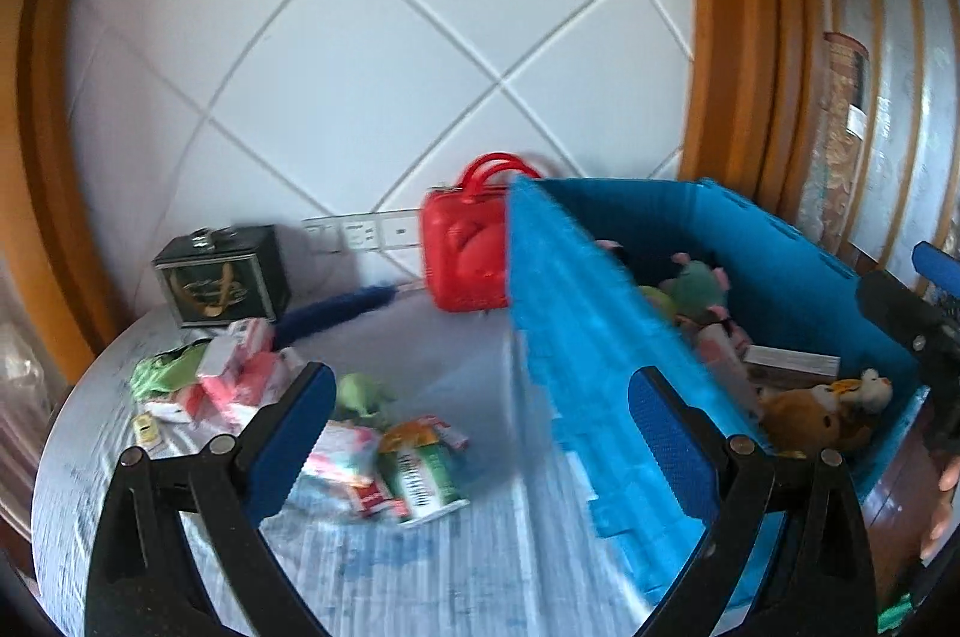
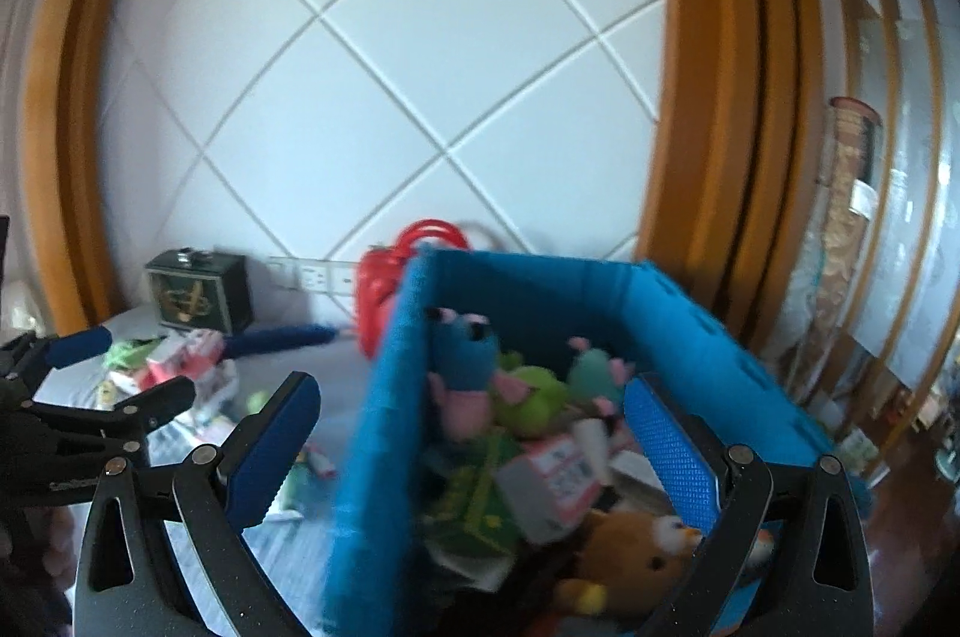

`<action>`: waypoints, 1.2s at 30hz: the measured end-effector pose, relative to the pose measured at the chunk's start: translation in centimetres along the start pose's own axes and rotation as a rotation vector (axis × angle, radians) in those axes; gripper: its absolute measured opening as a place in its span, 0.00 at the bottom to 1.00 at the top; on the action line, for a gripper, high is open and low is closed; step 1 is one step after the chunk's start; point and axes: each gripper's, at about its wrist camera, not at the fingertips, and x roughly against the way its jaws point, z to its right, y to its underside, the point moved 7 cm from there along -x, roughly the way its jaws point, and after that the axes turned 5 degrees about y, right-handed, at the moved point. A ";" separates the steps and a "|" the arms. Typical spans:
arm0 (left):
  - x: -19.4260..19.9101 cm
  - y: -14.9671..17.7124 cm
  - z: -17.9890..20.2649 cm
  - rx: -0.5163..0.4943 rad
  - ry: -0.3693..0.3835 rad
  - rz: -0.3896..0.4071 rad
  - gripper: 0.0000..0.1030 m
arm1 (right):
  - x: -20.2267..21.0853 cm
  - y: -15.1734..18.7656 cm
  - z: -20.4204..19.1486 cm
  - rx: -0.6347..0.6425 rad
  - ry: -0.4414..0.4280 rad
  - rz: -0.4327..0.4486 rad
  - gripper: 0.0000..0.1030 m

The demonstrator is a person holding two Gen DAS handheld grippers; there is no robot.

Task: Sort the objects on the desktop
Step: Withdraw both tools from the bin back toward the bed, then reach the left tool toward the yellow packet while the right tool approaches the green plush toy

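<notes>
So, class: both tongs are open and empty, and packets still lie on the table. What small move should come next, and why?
Probably lower the left tongs onto the green packet: it lies loose on the table just ahead of the open jaws, while the blue bin already holds toys.

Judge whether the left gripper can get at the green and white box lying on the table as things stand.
Probably yes: the left gripper is open and empty, and the green and white box lies uncovered between its fingers, clear of the blue bin.

White diamond-panelled wall, orange wooden frame, wall sockets
</notes>
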 end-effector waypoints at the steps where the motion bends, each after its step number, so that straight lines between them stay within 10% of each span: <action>1: 0.1 0.1 -1.0 0.005 -0.007 -0.001 0.97 | 0.1 -0.2 -0.9 0.001 -0.005 0.004 1.00; 18: 1.3 6.8 -29.2 0.200 -0.334 -0.117 0.97 | -5.0 -2.0 -21.2 0.074 -0.204 -0.070 1.00; 36: -7.9 20.5 -53.7 0.516 -0.652 -0.447 0.97 | -22.3 6.3 -23.6 0.048 -0.137 -0.442 1.00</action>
